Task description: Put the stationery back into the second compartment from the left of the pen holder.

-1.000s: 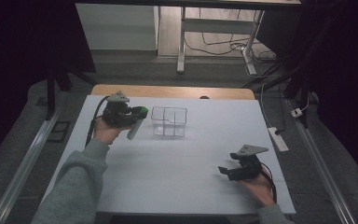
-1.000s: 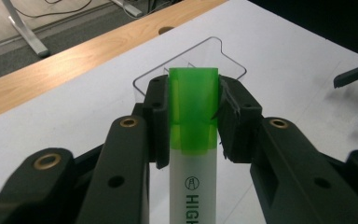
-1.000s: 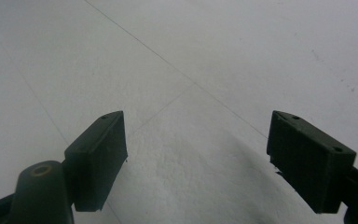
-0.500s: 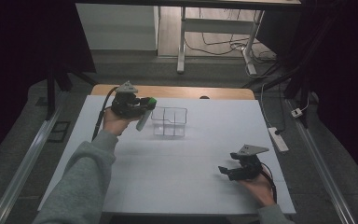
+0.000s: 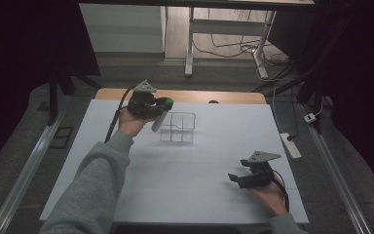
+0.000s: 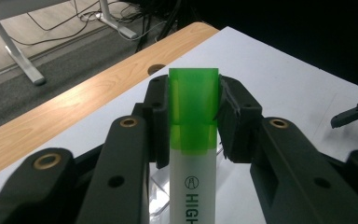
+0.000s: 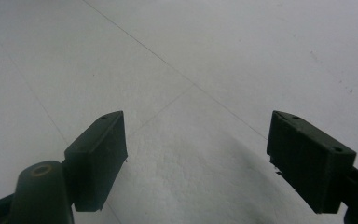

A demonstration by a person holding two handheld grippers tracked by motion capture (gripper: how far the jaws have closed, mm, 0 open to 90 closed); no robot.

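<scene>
1. Surroundings: white table sheet (image 5: pixel 185 175) with a wooden table edge (image 5: pixel 224 96) at the far side. A clear plastic organizer box (image 5: pixel 177 127) with compartments stands on the sheet, far centre. A power strip (image 5: pixel 290 145) lies off the sheet's right edge, with desk legs and loose cables on the floor behind.
2. Obstructions: the box sits just right of and below the left gripper (image 5: pixel 159 108); the marker's lower end hangs at the box's near-left corner in the high view. I can't tell whether they touch.
3. Task item: highlighter (image 6: pixel 193 135), white barrel with green cap, clamped between the left gripper's jaws at the cap. Barrel runs down toward the camera in the left gripper view.
4. Writing: "HIGH" readable on the barrel with a small round logo above it; the rest is cut off.
5. Left hand (image 5: pixel 131 121): raised over the far-left of the sheet, grey sleeve reaching forward, gripper pointing right toward the box.
6. Right gripper (image 5: pixel 237 179): held low at near right, jaws wide apart, nothing between them, aimed at bare sheet.
</scene>
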